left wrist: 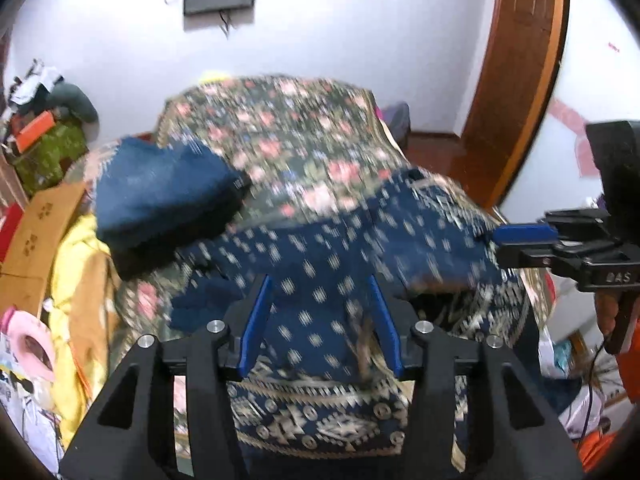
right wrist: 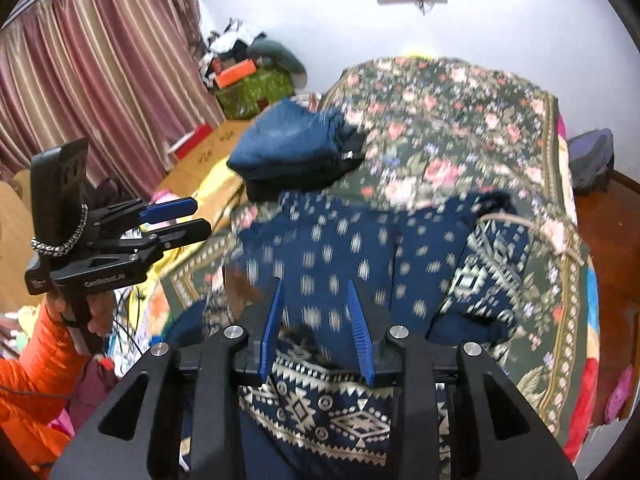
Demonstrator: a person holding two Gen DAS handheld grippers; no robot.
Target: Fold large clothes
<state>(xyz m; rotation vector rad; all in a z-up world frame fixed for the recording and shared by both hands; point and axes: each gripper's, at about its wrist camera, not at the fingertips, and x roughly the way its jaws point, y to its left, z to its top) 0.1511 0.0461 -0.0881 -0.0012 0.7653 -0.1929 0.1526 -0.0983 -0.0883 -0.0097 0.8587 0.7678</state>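
Observation:
A large navy garment (left wrist: 320, 248) with pale motifs and a patterned border lies rumpled on a floral bed cover (left wrist: 280, 136); it also shows in the right wrist view (right wrist: 352, 248). My left gripper (left wrist: 320, 284) is open, its blue fingers (left wrist: 256, 320) spread just above the cloth near its patterned hem. My right gripper (right wrist: 314, 288) is open too, over the same garment; it shows from the side in the left wrist view (left wrist: 520, 236). The left gripper shows at the left of the right wrist view (right wrist: 192, 216). Neither holds cloth.
A folded blue garment stack (left wrist: 168, 196) sits on the bed's left part (right wrist: 296, 144). Cardboard (left wrist: 40, 224), yellow cloth and clutter lie left of the bed. A wooden door (left wrist: 520, 60) stands at right. Pink curtains (right wrist: 100, 60) hang at left.

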